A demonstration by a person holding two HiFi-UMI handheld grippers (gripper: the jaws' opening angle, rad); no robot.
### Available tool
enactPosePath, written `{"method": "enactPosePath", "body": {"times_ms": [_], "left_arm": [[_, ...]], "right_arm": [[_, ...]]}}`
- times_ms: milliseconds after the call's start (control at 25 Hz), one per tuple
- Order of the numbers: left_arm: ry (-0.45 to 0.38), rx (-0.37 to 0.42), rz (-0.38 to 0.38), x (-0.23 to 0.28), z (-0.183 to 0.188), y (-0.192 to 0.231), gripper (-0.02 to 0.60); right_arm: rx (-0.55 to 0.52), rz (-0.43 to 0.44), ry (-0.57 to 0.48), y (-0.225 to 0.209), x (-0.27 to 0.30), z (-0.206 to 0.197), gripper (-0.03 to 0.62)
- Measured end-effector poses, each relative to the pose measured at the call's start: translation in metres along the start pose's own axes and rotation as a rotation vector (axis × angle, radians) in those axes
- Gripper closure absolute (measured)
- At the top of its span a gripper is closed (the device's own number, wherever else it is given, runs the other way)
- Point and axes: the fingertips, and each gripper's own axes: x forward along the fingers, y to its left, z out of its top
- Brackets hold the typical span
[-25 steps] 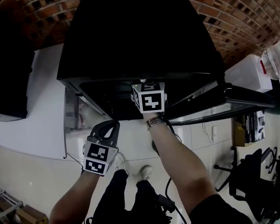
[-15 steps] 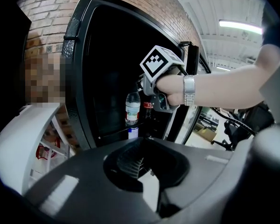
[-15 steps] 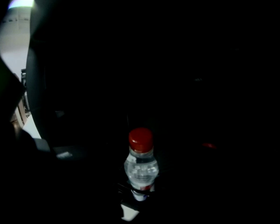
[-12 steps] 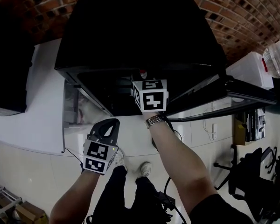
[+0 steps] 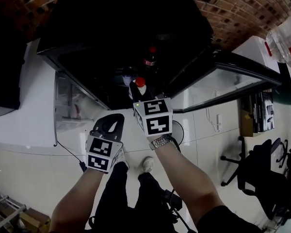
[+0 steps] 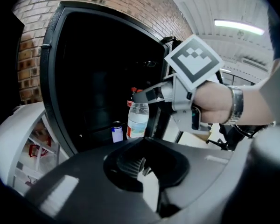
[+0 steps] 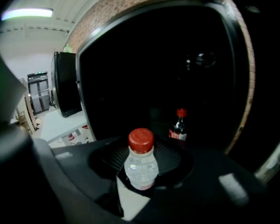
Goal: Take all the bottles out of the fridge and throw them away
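The black fridge stands open in front of me. My right gripper is just outside its opening, shut on a clear water bottle with a red cap; its jaws have just been closing round that bottle. The right gripper view shows the bottle upright between the jaws. A dark cola bottle with a red cap and a small blue can remain inside the fridge. My left gripper hangs lower left of the right one, shut and empty, apart from the fridge.
The fridge door swings out to the right. A white counter lies on the left, with a wire shelf beside the fridge. Black chairs stand at the right, and a large water jug at the upper right.
My right gripper has drawn back out of the fridge towards me with the water bottle in it. The left gripper has shifted a little.
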Motion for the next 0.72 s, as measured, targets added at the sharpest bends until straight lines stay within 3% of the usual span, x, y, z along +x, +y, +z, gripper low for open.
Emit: {"method": "enactPosePath", "body": {"times_ms": [280, 720], "left_arm": [[0.033, 0.016, -0.062, 0.026, -0.019, -0.068, 0.578], [0.101, 0.060, -0.187, 0.084, -0.057, -0.188, 0.578]], "right_arm": [[-0.015, -0.012, 0.052, -0.023, -0.080, -0.072, 0.437], [0.052, -0.079, 0.212, -0.088, -0.167, -0.215, 0.437]]}}
